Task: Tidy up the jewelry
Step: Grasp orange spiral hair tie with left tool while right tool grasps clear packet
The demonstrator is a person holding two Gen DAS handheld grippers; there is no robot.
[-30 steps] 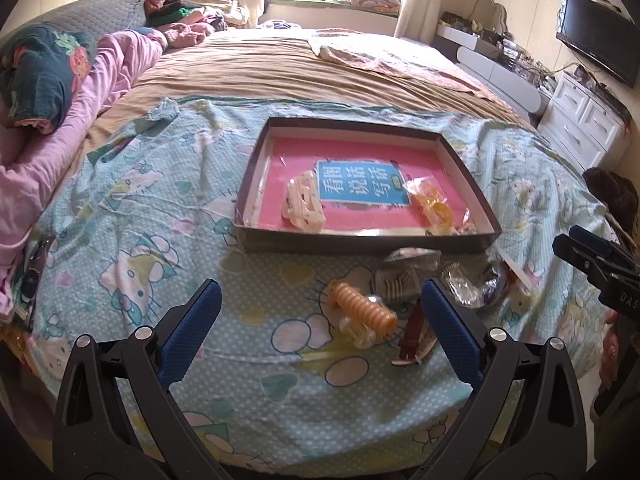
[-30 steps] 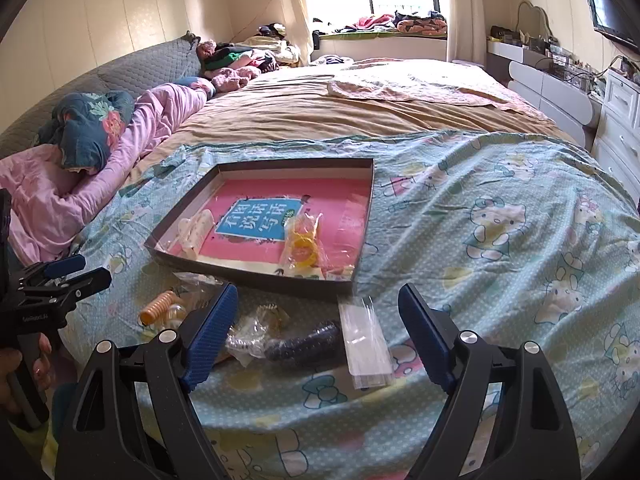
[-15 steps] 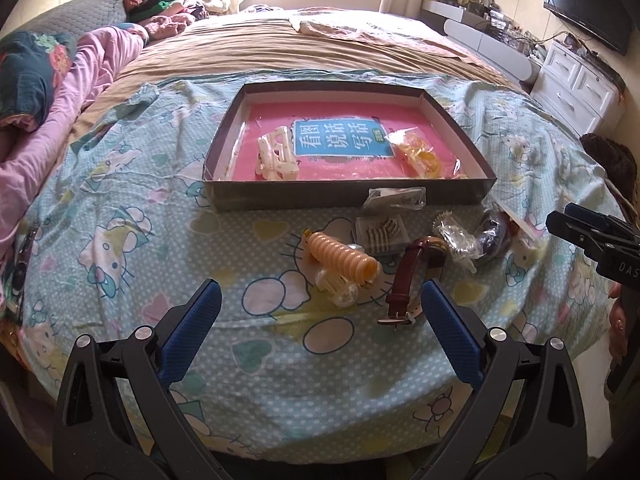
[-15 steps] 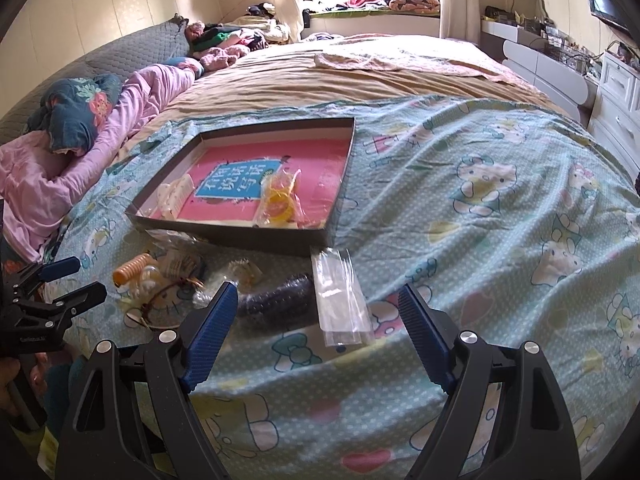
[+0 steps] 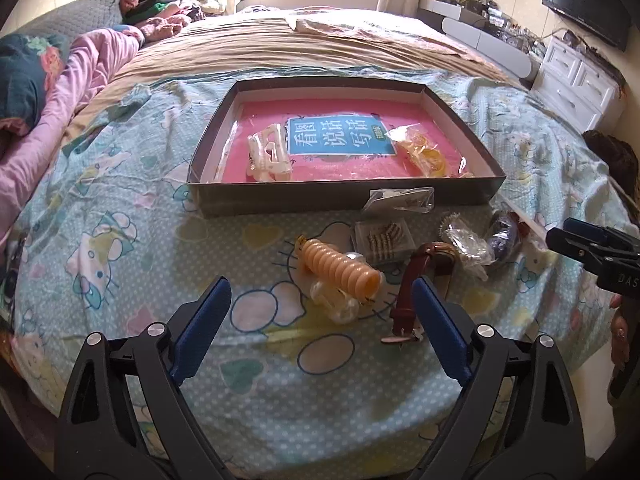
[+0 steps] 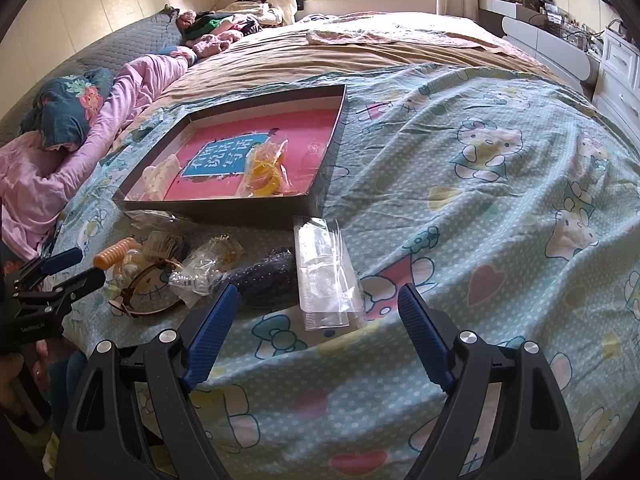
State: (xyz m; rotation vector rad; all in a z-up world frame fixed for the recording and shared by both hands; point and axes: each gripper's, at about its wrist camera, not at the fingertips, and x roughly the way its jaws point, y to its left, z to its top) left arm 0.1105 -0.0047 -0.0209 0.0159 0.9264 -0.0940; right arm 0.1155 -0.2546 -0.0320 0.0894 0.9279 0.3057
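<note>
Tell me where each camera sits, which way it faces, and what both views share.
Left wrist: behind the open left tool, facing the tray head-on; right tool at the right edge.
Right wrist: behind the open right tool, aimed at a clear bag, tray to the left; left tool at the left edge.
Shared: tray, orange coil, watch.

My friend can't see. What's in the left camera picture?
Open blue tongs hover over a bed, above an orange spiral hair tie and a brown watch. Behind them sits a tray holding two packets.
</note>
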